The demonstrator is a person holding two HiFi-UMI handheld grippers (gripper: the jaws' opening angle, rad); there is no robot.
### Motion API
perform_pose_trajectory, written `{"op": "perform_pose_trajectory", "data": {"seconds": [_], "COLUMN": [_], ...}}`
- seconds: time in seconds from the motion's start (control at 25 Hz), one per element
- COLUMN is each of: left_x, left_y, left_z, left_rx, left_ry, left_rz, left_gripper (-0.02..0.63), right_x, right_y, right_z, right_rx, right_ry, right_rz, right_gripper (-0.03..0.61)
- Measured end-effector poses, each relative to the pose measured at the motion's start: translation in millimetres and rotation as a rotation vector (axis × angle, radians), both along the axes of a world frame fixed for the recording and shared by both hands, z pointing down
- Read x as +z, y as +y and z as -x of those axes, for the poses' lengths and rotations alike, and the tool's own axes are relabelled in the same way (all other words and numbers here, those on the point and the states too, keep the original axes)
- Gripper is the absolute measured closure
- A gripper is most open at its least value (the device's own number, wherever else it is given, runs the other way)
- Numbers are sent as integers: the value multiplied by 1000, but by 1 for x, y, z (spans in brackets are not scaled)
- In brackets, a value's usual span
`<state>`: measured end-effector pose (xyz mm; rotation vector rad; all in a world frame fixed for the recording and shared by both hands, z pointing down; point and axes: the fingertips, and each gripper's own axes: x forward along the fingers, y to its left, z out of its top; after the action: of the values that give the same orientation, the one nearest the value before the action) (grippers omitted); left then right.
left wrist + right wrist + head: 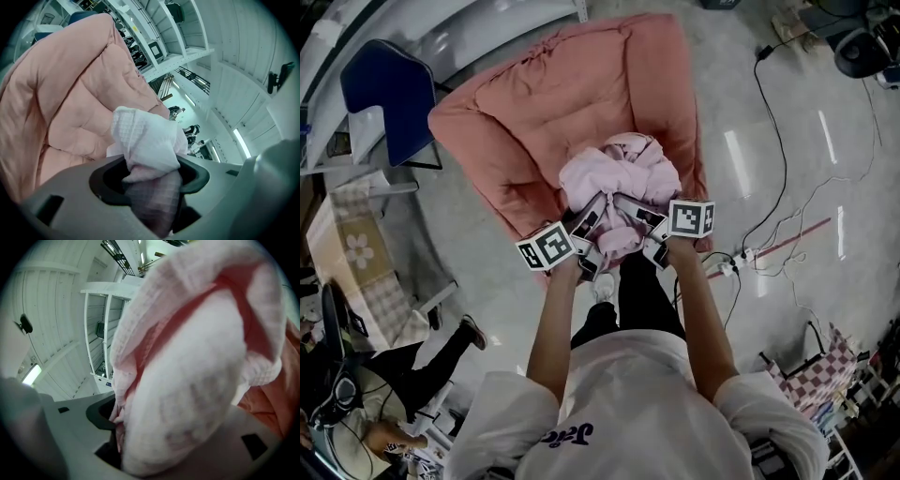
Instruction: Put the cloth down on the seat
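While left gripper (pixel 592 217) and right gripper (pixel 632 209) clamp it, cloth (pixel 619 172) hangs over seat (pixel 548 103).

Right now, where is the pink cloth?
In the head view's middle, the cloth is bunched over the front of the pink seat, held by the left gripper and the right gripper.

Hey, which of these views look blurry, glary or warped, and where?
Head view: fisheye bend, light streaks glaring on the floor. Left gripper view: dark round border, cloth sharp above, shadowed lower down. Right gripper view: cloth so close it blurs.
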<state>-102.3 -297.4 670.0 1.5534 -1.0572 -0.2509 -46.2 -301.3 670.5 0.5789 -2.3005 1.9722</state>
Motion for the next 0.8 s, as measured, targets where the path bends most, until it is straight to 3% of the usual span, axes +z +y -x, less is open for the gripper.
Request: {"op": "perform_pose_trajectory", "data": {"seconds": [0.44, 0.8], "left_x": [68, 143], "left_y": [-4, -12], "left_z": [5, -6], "left_rx": [-8, 29], "left_ry": [-19, -66], "left_rz": [50, 112], "left_gripper": [356, 359], "right_x": [71, 150], "right_y": [-3, -8], "right_z": [2, -11], "right_rx": [-5, 62], "right_ry": [18, 39], "right_rz": [48, 100], "right_gripper": [276, 276]}}
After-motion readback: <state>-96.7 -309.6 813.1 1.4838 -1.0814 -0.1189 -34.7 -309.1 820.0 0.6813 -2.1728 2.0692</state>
